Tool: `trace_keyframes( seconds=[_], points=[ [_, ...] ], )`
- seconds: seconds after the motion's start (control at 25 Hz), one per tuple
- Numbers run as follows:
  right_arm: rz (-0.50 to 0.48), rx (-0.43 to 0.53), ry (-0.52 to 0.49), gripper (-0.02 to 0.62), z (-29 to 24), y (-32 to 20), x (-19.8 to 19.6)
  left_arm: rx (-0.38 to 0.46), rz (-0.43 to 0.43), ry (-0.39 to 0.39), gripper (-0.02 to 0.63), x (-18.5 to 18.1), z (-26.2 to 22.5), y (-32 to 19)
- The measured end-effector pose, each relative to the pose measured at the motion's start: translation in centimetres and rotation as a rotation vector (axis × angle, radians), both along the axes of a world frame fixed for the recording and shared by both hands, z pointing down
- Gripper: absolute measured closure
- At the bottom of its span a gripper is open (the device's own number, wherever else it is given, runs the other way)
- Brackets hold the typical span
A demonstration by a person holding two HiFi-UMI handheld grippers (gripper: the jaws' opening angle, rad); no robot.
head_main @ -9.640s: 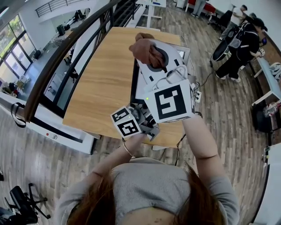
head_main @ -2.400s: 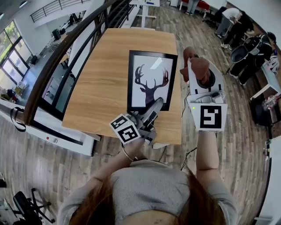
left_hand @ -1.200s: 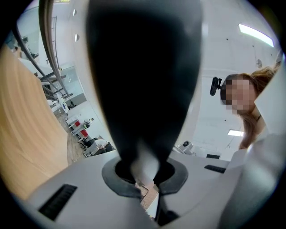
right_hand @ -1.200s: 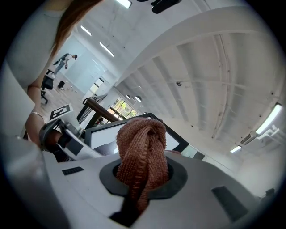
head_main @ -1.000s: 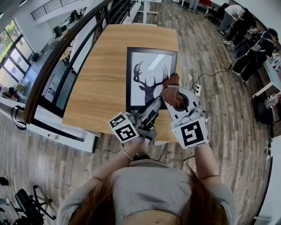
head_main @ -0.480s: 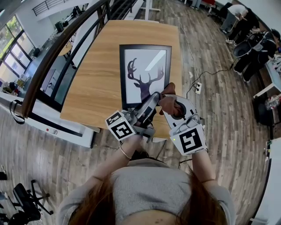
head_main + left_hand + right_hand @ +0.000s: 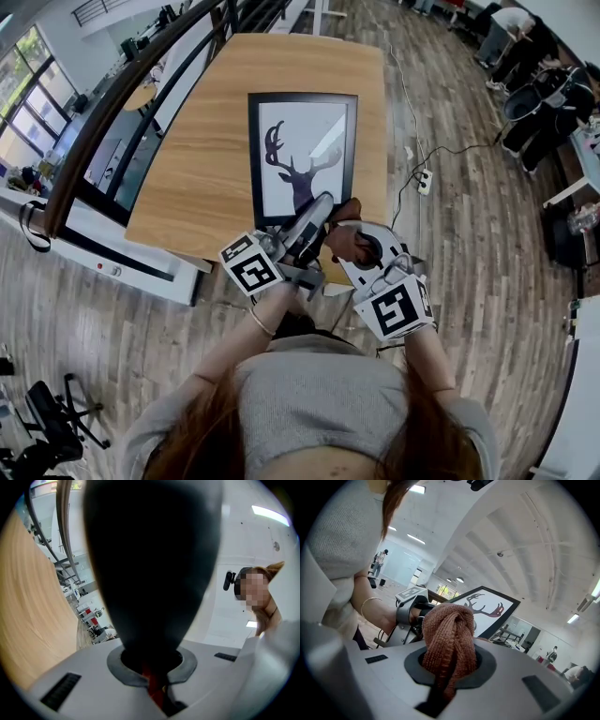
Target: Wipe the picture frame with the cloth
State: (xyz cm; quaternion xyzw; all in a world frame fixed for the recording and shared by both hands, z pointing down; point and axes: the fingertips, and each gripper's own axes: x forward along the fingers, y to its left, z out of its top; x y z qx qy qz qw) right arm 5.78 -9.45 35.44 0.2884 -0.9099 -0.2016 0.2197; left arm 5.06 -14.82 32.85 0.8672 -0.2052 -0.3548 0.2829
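a: which gripper carries what, and how do the jaws stand?
b: the right gripper [image 7: 349,239] has its jaws closed on a bunched rust-brown cloth [image 7: 342,242]; in the right gripper view the cloth [image 7: 449,630] rises as a ribbed wad out of the slot of the right gripper [image 7: 449,667]. the left gripper [image 7: 319,204] has its jaws drawn narrow on the near edge of the picture frame [image 7: 302,155], whose black border [image 7: 150,564] fills most of the left gripper view

a: where does the picture frame lie?
b: on the wooden table [image 7: 206,159], towards its right side, with the near edge at the left gripper. the right gripper view shows it [image 7: 487,609] tilted behind the cloth

a: and the cloth relative to it?
b: just beside the frame's near right corner, close to the left gripper's tip; contact cannot be told

a: any writing or labels?
b: each gripper bears a marker cube, left [image 7: 251,265] and right [image 7: 394,307], with black-and-white square codes. the print shows a dark deer silhouette [image 7: 298,169]
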Motion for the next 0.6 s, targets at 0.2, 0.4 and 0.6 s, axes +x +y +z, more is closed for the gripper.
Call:
trace_keyframes(
  seconds=[0.2, 0.4, 0.6],
  points=[
    [-0.052, -0.067, 0.011, 0.549, 1.3, 1.0, 0.6, -0.032, 0.005, 0.006, 0.577, -0.1, 1.0, 0.1],
    [-0.102, -0.088, -0.008, 0.549, 1.3, 1.7, 0.8, -0.113, -0.002, -0.009, 0.577, -1.0, 3.9, 0.6],
    [-0.116, -0.093, -0.062, 0.549, 1.4, 1.1, 0.1, -0.224, -0.022, 0.008, 0.577, -2.4, 7.7, 1.2]
  ],
)
